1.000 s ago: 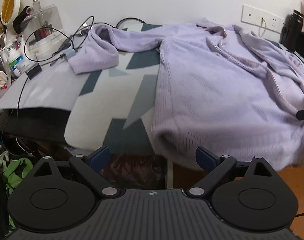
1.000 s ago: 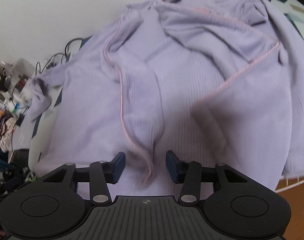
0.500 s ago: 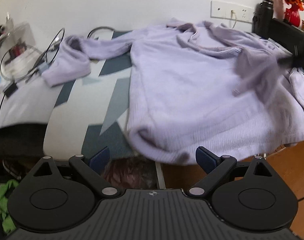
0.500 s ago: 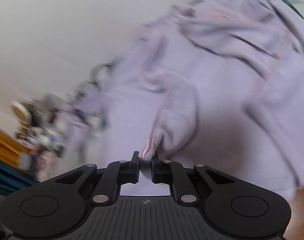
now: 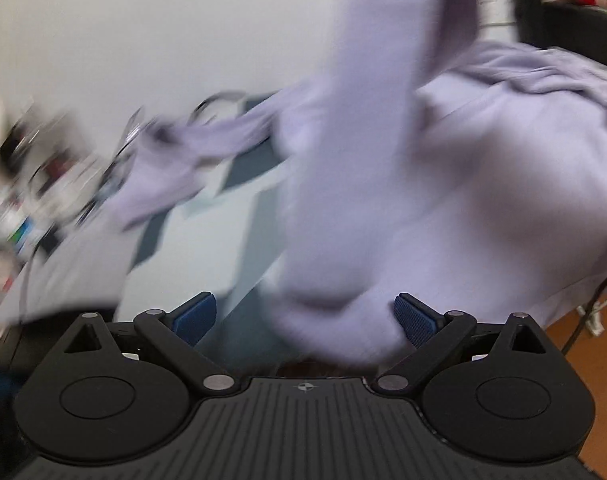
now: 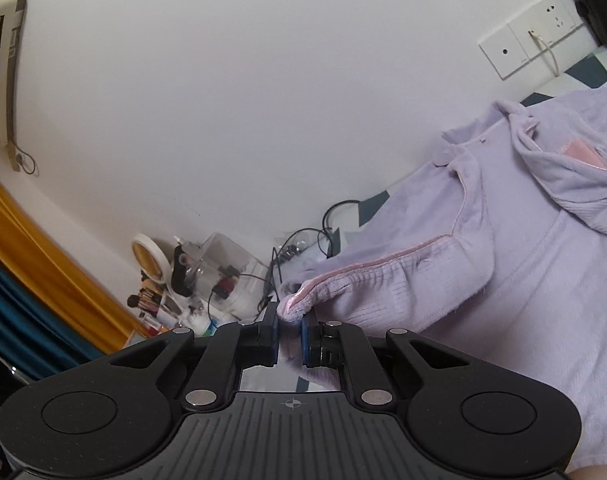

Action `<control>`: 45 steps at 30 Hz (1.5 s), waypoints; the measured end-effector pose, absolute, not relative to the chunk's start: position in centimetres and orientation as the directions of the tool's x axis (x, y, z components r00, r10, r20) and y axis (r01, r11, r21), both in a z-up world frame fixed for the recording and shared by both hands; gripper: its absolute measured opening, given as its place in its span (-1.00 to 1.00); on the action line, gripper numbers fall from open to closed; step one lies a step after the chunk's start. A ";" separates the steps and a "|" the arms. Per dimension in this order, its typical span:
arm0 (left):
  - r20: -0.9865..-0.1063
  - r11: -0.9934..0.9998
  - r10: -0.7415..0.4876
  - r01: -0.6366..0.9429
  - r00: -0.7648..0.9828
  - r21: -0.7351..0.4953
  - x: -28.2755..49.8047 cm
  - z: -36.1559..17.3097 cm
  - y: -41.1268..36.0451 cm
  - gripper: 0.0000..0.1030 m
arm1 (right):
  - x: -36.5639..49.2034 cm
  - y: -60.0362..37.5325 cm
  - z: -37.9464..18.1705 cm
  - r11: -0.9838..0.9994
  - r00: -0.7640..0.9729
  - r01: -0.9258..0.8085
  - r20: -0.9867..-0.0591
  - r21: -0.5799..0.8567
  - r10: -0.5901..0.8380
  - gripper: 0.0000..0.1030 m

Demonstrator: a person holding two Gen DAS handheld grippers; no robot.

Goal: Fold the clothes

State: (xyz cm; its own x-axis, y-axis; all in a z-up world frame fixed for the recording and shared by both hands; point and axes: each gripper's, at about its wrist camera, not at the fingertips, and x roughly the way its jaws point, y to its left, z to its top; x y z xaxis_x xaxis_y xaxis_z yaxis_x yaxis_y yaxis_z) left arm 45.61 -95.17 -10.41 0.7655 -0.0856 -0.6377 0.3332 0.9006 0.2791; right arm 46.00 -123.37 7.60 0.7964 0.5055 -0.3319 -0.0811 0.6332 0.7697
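A lilac knit sweater [image 6: 543, 280] with a pink inner seam lies spread over a bed cover [image 5: 207, 240] patterned in white and dark teal. My right gripper [image 6: 290, 322] is shut on a pink-edged fold of the sweater and holds it lifted above the bed. In the blurred left wrist view a strip of the sweater [image 5: 383, 80] hangs up out of the top of the frame. My left gripper [image 5: 305, 316] is open, its blue pads [image 5: 193, 316] wide apart. The sweater's lower hem [image 5: 335, 316] bulges between them without being pressed.
A cluttered side table [image 6: 191, 292] at the left holds a round mirror [image 6: 149, 258], a clear box [image 6: 223, 272], brushes and black cables [image 6: 303, 240]. Wall sockets [image 6: 531, 40] sit on the white wall behind the bed. Orange floor [image 5: 575, 332] shows at the right.
My right gripper closed on a seam fold and rose, pulling part of the sweater up. The left gripper, still open, moved in towards the hem, which now sits between its pads.
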 end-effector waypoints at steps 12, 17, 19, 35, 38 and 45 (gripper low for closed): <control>-0.654 0.959 -0.004 0.187 0.756 0.211 41.9 -9.2 -89.5 0.95 | 46.3 -123.1 5.6 0.586 0.781 -0.043 -0.338 0.809 0.525 -0.82; -0.566 0.892 -0.135 0.349 0.814 0.289 41.1 -7.9 -94.1 0.95 | 46.4 -122.8 5.7 0.590 0.779 -0.052 -0.337 0.806 0.529 -0.82; -0.533 0.863 -0.147 0.372 0.833 0.342 41.4 -8.3 -95.6 0.95 | 46.3 -122.7 5.9 0.595 0.776 -0.059 -0.338 0.802 0.532 -0.82; -0.555 0.921 -0.079 0.274 0.828 0.277 44.6 -8.4 -89.6 -0.68 | 42.8 -123.4 3.3 0.668 0.778 0.054 -0.451 0.743 0.438 -0.82; -0.603 0.936 -0.092 0.276 0.793 0.220 44.3 -9.2 -88.7 -0.72 | 41.5 -123.0 -0.3 0.735 0.707 0.154 -0.593 0.660 0.385 -0.82; -0.635 0.950 -0.164 0.294 0.755 0.103 44.6 -9.1 -87.2 -0.80 | 39.4 -123.3 -8.5 0.686 0.570 0.376 -0.739 0.623 0.359 -0.83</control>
